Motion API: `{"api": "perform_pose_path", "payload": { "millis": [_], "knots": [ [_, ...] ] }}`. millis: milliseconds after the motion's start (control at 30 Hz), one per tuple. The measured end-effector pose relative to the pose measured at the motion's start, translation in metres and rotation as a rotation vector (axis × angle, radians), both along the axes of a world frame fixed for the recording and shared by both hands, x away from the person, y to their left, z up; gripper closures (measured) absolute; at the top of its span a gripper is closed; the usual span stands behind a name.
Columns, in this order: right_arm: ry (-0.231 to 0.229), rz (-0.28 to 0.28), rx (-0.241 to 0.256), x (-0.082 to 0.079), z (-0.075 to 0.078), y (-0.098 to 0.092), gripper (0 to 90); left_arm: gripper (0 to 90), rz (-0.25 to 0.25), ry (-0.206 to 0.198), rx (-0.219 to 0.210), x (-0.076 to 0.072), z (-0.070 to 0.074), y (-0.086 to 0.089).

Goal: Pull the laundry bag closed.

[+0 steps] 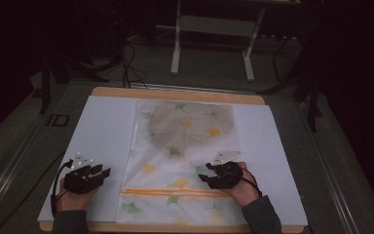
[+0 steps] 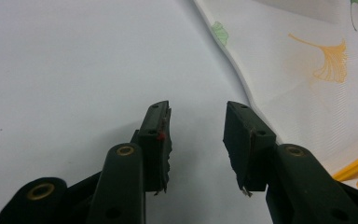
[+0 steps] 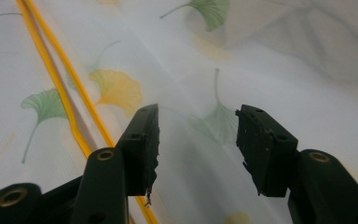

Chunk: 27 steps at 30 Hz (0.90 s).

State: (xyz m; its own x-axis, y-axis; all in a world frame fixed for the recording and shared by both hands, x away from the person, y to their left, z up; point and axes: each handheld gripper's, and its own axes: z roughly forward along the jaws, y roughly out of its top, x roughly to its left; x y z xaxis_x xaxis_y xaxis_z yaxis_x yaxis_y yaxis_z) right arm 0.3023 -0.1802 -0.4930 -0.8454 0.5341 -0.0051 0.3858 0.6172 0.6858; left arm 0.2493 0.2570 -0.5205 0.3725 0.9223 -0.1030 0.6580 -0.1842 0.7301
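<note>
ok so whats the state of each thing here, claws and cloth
left claw: open, empty, over the white sheet beside the cloth edge
right claw: open, empty, over the cloth
cloth: lying spread out on the sheet, leaf print up, orange stripes near the person's end, a greyer patch at the far end

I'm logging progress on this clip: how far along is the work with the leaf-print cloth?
Done: the cloth lies spread flat on the white board, with something round under its far half. In hand: nothing; the left gripper is open over bare board beside the cloth's edge, and the right gripper is open above the cloth near its yellow stripes. Left: any gripping or folding.
</note>
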Motion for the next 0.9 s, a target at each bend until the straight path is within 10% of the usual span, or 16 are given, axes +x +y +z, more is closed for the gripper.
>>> {"api": "perform_pose_path", "payload": {
  "millis": [900],
  "knots": [
    [0.004, 0.098, 0.099, -0.005, 0.003, 0.056, 48.3, 65.0, -0.013, 0.006, 0.017, -0.001, 0.001, 0.001]
  ]
}}
